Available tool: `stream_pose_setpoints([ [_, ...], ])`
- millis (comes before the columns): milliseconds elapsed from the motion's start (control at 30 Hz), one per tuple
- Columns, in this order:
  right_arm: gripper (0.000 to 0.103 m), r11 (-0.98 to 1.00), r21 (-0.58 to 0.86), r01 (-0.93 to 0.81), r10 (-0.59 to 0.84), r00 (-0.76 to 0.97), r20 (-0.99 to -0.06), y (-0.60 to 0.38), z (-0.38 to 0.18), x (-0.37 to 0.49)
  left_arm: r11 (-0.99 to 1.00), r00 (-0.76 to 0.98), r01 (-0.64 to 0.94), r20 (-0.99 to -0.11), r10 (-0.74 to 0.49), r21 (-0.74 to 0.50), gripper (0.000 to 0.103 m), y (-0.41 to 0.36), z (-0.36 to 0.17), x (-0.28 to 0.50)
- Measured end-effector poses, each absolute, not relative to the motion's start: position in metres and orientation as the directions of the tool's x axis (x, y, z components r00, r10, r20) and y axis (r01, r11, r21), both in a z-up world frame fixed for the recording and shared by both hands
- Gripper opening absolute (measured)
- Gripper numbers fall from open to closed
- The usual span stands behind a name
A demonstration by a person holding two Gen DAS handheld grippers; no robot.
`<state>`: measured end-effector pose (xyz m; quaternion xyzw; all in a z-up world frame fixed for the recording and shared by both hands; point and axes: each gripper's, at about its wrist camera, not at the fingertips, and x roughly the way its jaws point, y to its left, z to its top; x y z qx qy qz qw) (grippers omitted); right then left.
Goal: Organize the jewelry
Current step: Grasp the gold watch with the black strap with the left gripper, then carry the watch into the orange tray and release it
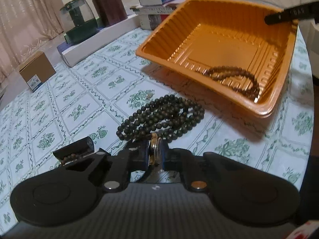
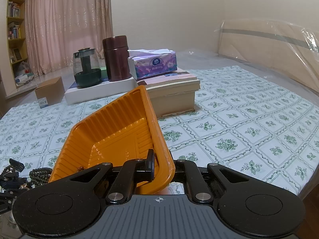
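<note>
My left gripper [image 1: 155, 147] is shut on a gold-edged ring [image 1: 154, 156], held upright between its pads just above the floral cloth. A pile of dark green bead strings [image 1: 165, 117] lies right in front of the ring, and it also shows at the left edge of the right wrist view as dark beads [image 2: 39, 174]. My right gripper [image 2: 161, 166] is shut on the rim of an orange plastic tray [image 2: 119, 123] and holds it tilted, one end raised. One of its fingers [image 1: 287, 15] clamps the tray's far rim [image 1: 229, 2]. A brown bead bracelet [image 1: 235, 79] lies in the tray's low corner.
A small black block [image 1: 79, 149] with a few brown beads sits left of my left gripper. At the back stand a tissue box [image 2: 153, 62] on stacked books [image 2: 175, 91], a brown canister [image 2: 116, 57], a glass kettle [image 2: 86, 69] on a white box, and a cardboard box [image 2: 49, 93].
</note>
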<state>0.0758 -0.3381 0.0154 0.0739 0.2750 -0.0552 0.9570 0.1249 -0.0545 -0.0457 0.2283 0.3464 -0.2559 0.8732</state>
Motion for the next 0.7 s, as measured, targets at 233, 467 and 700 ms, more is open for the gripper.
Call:
stream_pose_setpoints([
  [233,0.009,0.983,0.113,0.147,-0.065,0.843,-0.534,-0.338,0.016,0.075,0.795,0.671,0.569,-0.678,-0.3,0.211,0.008,-0.056,-0.029,0.12],
  [467,0.009,0.982,0.116,0.147,-0.064,0.844,-0.533,-0.336,0.016,0.074,0.813,0.678,0.565,-0.64,-0.361,0.141,0.008,-0.068,0.001,0.121],
  [700,0.009,0.983,0.113,0.142,-0.062,0.847,-0.528,-0.335,0.018,0.073,0.775,0.634,0.632,-0.59,-0.499,0.023,0.008,-0.105,0.023,0.114],
])
